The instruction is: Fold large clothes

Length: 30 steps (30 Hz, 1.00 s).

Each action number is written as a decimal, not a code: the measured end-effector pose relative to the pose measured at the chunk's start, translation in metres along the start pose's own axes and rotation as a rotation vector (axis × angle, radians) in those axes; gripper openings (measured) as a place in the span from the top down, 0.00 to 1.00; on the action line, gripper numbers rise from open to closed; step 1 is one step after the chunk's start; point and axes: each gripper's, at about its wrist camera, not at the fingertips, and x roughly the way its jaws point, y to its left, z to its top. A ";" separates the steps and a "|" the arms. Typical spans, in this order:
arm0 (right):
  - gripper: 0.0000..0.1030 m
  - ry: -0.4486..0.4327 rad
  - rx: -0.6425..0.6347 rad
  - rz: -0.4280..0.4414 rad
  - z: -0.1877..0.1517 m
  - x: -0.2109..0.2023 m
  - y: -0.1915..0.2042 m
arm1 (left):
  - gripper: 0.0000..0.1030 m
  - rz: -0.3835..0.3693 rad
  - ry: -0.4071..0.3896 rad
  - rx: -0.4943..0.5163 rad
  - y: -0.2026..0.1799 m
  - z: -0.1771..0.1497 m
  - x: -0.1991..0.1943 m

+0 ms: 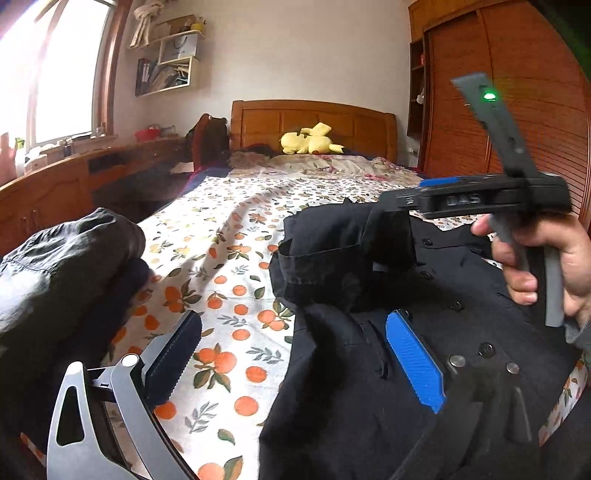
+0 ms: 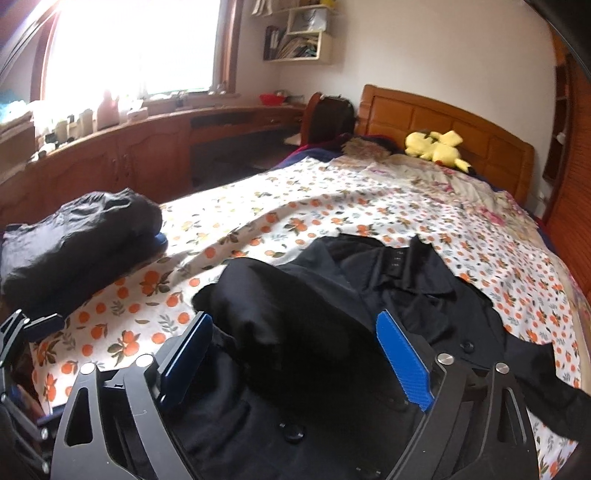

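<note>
A: Fingers first. Left gripper (image 1: 295, 354): jaws spread wide, nothing between the pads. The blue pad of one finger (image 1: 413, 365) lies over the dark coat (image 1: 369, 387); the other sits over the bedsheet (image 1: 229, 266), off the cloth.

B: Right gripper (image 2: 295, 354)?

A: Also well open. In its own view a hump of coat fabric rises between the two blue pads, but neither pad presses on it. In the left view the right gripper appears from the side, with a hand (image 1: 546, 258) around its grey handle; dark cloth hangs at its tip, and whether it is caught there cannot be told from that angle.

B: Where is the coat?

A: On the near part of the bed, spread on the orange-print sheet, buttons showing, one part doubled over into a thick fold. The collar end points toward the headboard (image 2: 443, 118).

B: Around it?

A: A pile of dark folded clothes (image 2: 81, 236) to the left on the sheet, well apart from the coat. A yellow plush toy (image 2: 436, 146) at the headboard. Wooden cabinets under a bright window (image 2: 133, 44), a wall shelf (image 2: 299, 33), a wardrobe (image 1: 517, 110) on the right.
</note>
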 end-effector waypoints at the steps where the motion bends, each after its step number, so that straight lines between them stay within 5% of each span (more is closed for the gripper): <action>1: 0.19 0.019 -0.009 0.009 0.002 0.005 0.005 | 0.02 -0.004 -0.002 -0.005 0.002 0.000 -0.003; 6: 0.35 0.112 -0.047 0.024 0.001 0.026 0.018 | 0.02 -0.014 -0.018 -0.030 0.012 0.000 -0.012; 8: 0.48 0.141 -0.068 0.013 -0.002 0.032 0.019 | 0.02 -0.016 -0.027 -0.036 0.015 0.000 -0.016; 10: 0.76 0.159 -0.072 0.009 -0.006 0.034 0.017 | 0.02 -0.018 -0.036 -0.040 0.018 0.001 -0.020; 13: 0.89 0.145 -0.046 0.014 -0.012 0.026 0.007 | 0.02 -0.026 -0.046 -0.048 0.020 0.003 -0.024; 23: 0.90 0.083 0.131 -0.050 -0.041 -0.010 -0.054 | 0.02 -0.061 -0.040 -0.032 0.009 0.002 -0.023; 30: 0.79 0.104 0.273 -0.132 -0.074 -0.008 -0.099 | 0.02 -0.075 -0.033 -0.013 0.001 0.000 -0.020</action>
